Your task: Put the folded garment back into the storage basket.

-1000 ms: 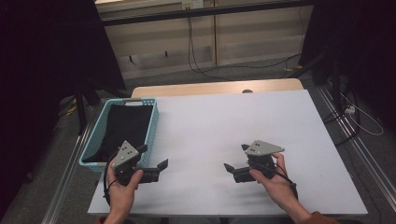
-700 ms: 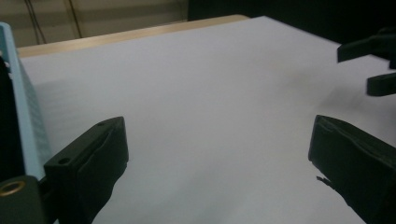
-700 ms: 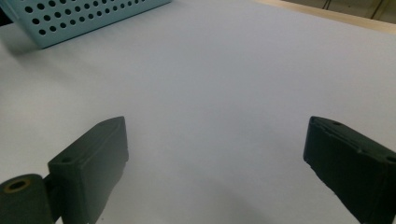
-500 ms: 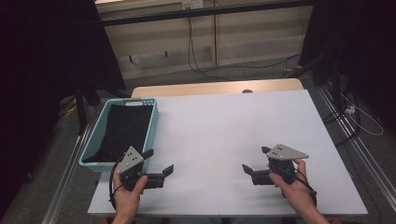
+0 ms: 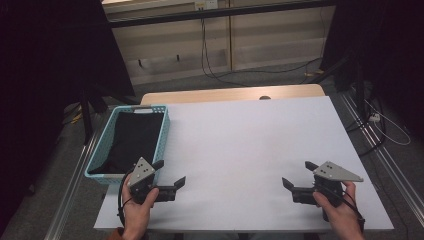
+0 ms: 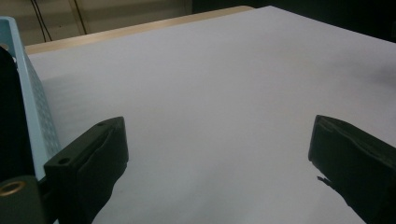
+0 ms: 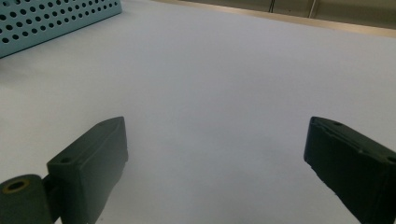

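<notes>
My left gripper (image 5: 170,172) rests low over the white table (image 5: 240,135) near its front left, held by a hand, jaws wide open with nothing between them. In the left gripper view the left gripper (image 6: 219,154) has only bare table between its jaws. Just to its left stands a light blue perforated basket (image 5: 165,125) with a black cloth (image 5: 131,140) inside. At the front right, my right gripper (image 5: 297,174) is also open and empty, pointing left. In the right gripper view the right gripper (image 7: 215,154) faces bare table, with the basket (image 7: 46,18) far off.
The basket wall (image 6: 39,116) runs close beside my left jaw, the black cloth (image 6: 9,116) behind it. A wooden strip (image 5: 230,94) borders the table's far edge. Cables lie on the floor (image 5: 260,75) beyond, and metal rails (image 5: 380,150) flank the table.
My right gripper has slid right and toward the near edge. My left gripper has shifted slightly nearer the front edge. Both stay open.
</notes>
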